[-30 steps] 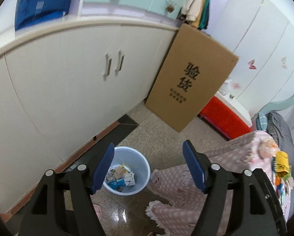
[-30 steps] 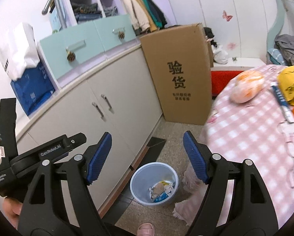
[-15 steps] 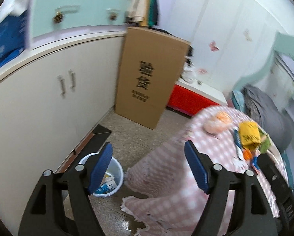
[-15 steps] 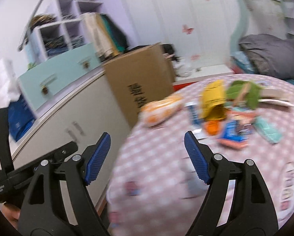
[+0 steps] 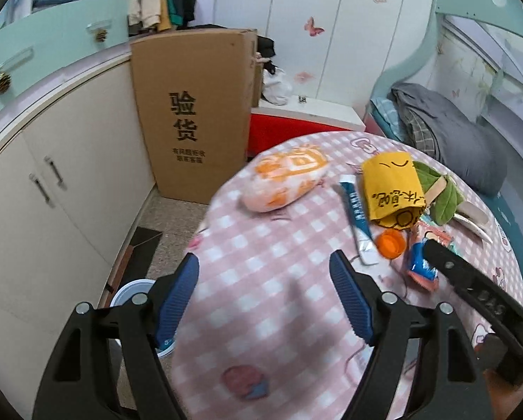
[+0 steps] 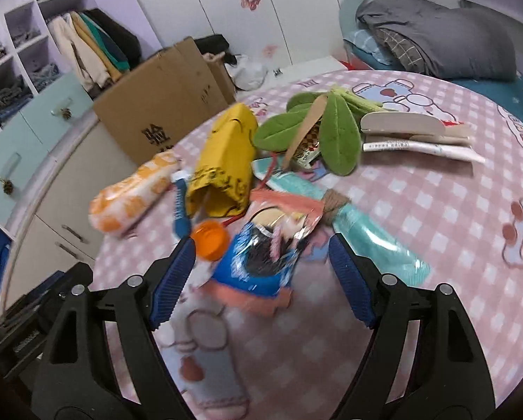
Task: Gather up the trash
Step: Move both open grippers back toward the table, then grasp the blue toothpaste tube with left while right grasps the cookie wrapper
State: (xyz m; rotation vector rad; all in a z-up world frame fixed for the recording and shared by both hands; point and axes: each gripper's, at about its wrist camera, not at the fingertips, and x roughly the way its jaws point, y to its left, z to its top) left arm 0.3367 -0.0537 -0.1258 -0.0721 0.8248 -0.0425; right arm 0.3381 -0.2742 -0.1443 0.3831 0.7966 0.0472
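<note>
hovering over pink checked tablecloth (image 6: 419, 189): both fingers spread, empty; crinkled blue foil wrapper (image 6: 257, 262), round orange cap (image 6: 208, 239) below.

This is a bedroom in a home. A bed (image 5: 471, 133) with a grey blanket (image 6: 447, 38) is sitting at the upper right, and clothes (image 6: 93, 49) are hanging at the upper left.

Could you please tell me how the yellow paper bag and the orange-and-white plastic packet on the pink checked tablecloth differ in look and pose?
The yellow paper bag is boxy, creased and plain yellow with black writing; the orange-and-white plastic packet is rounded, puffy and patterned. The bag's near end gapes open, while the packet looks sealed. The bag touches the pile of other rubbish; the packet lies apart, nearer the table's edge. Both lie on their sides on the pink checked tablecloth.
</note>
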